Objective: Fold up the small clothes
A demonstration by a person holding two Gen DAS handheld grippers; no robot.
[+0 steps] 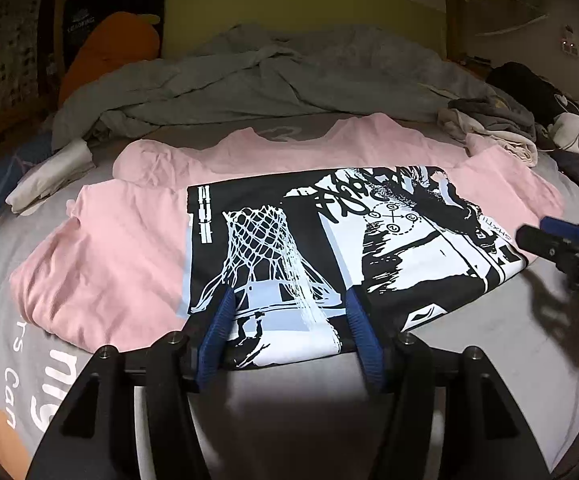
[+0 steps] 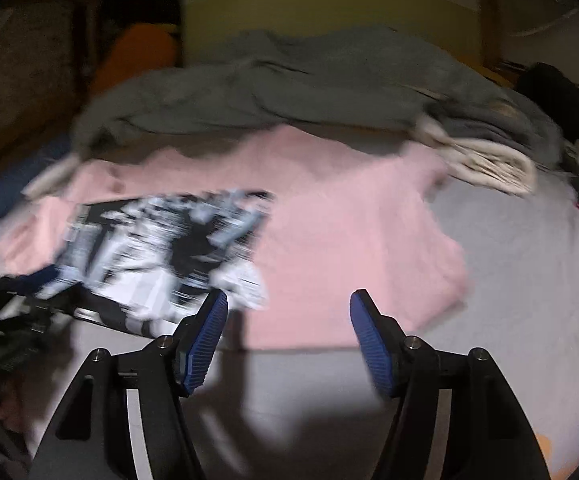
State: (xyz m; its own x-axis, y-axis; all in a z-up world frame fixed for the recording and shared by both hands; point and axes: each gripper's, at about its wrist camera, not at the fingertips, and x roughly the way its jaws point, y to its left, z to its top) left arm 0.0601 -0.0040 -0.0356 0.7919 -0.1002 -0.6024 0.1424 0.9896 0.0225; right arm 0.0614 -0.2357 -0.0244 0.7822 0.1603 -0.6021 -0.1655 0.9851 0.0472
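Note:
A pink T-shirt (image 1: 121, 248) lies spread on the grey bed sheet (image 1: 469, 352), with its black-and-white basketball print (image 1: 329, 240) facing up. My left gripper (image 1: 291, 300) hangs over the near edge of the print. Its blue pads (image 1: 221, 320) stand apart and the cloth lies flat between them, so it is open. My right gripper (image 2: 289, 300) is also open, above the near hem of the pink shirt (image 2: 349, 232), to the right of the print (image 2: 161, 248). The right wrist view is blurred. Each gripper shows at the edge of the other's view: the right gripper (image 1: 557, 248), the left gripper (image 2: 5, 328).
A crumpled grey duvet (image 1: 257, 80) lies across the back of the bed. A heap of loose clothes (image 1: 501, 128) sits at the back right and a white cloth (image 1: 53, 176) at the left. An orange cushion (image 1: 109, 52) leans at the back left.

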